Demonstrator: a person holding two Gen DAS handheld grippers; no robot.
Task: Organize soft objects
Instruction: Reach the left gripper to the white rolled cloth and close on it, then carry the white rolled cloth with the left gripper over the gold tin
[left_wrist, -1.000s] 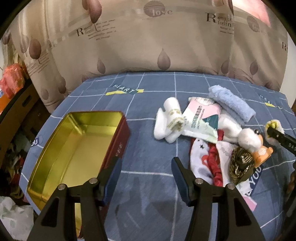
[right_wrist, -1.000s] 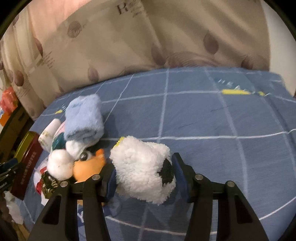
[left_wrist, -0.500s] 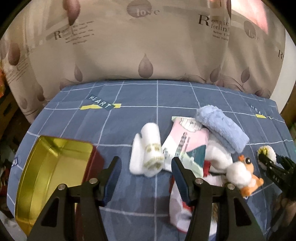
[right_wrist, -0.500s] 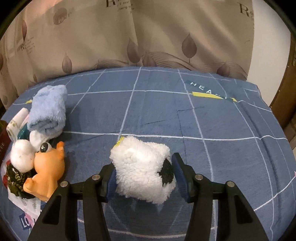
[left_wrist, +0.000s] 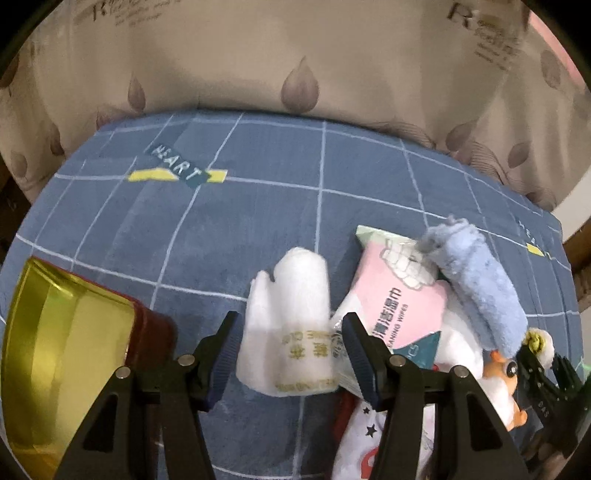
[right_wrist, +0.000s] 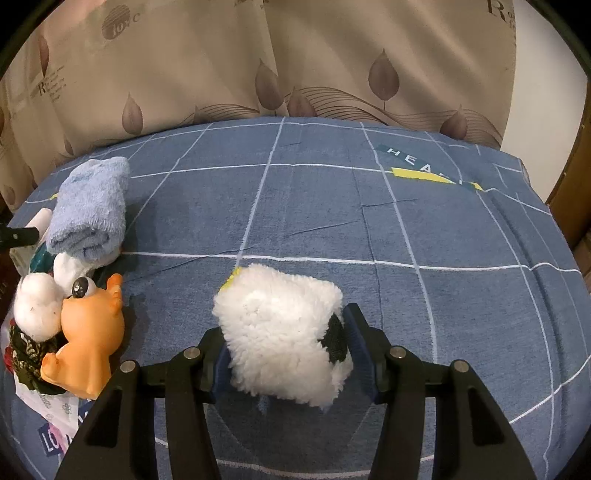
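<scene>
Near the bed's (left_wrist: 258, 206) left edge, the left gripper (left_wrist: 288, 341) straddles, jaws wide, a soft, light white towel roll (left_wrist: 291, 317), best pinched mid-roll.

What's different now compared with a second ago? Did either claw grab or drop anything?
The left gripper swung away from the gold tin toward the pile; its open fingers now straddle the rolled white towel without pinching it. The right gripper kept its grip on the fluffy white toy, barely shifting. Nothing was grabbed or dropped.
</scene>
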